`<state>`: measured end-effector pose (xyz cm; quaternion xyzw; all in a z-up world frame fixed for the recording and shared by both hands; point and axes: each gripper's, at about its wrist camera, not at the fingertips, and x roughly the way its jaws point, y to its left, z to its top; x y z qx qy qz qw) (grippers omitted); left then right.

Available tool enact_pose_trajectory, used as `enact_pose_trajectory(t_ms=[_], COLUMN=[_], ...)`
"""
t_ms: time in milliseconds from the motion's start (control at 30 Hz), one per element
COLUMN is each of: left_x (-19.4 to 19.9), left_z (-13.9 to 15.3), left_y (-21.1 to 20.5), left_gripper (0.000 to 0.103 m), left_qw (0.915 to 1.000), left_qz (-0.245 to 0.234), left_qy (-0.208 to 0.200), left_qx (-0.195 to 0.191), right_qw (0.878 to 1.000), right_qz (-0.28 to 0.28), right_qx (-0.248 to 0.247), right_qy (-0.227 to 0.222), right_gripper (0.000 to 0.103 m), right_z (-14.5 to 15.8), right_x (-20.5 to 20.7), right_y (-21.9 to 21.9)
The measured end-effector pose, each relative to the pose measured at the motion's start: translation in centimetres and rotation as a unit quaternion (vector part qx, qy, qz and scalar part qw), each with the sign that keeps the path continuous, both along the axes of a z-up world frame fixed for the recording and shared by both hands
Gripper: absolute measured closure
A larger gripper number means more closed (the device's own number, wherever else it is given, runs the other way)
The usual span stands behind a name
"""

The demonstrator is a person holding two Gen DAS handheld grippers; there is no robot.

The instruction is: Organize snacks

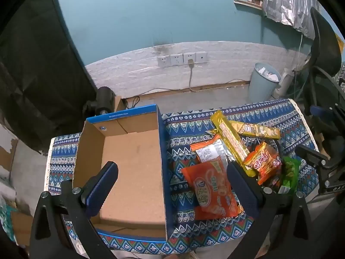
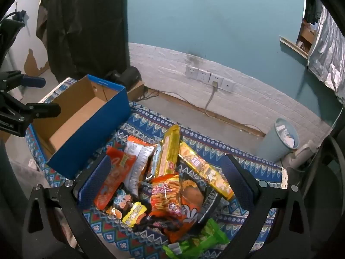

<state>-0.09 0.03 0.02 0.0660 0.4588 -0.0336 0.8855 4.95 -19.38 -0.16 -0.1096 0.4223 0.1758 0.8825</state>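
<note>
An empty blue cardboard box (image 1: 129, 161) stands on the patterned cloth; it also shows in the right wrist view (image 2: 86, 142). A pile of snack packets lies right of it: an orange packet (image 1: 213, 192), a long gold packet (image 1: 230, 140), a second gold packet (image 1: 256, 130), an orange noodle packet (image 1: 265, 161) and a green packet (image 1: 290, 172). My left gripper (image 1: 172, 185) is open, above the box's right wall. My right gripper (image 2: 166, 181) is open above the pile, with the orange packet (image 2: 114, 177), noodle packet (image 2: 166, 194) and green packet (image 2: 198, 239) between its fingers.
The patterned cloth (image 1: 187, 125) covers a small table near a blue wall with sockets (image 1: 183, 59). A pale blue waste bin (image 1: 263, 82) stands on the floor behind. A black chair (image 1: 323, 49) is at the right. A dark cloth (image 1: 36, 64) hangs at the left.
</note>
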Motion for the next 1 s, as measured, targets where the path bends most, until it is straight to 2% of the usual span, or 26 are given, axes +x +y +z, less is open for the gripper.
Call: enact_pose_trajectory(t_ms=[1000], left_x=[0.09], left_z=[-0.14], left_y=[0.11], left_gripper=[0.001], left_qw=[0.9999], left_qz=[0.000], left_qy=[0.010], left_qx=[-0.002], right_qw=[1.000], right_qz=[-0.011], right_qx=[0.005], right_qy=[0.021], right_gripper=[0.003], right_z=[-0.68], right_x=[0.05], right_y=[-0.30])
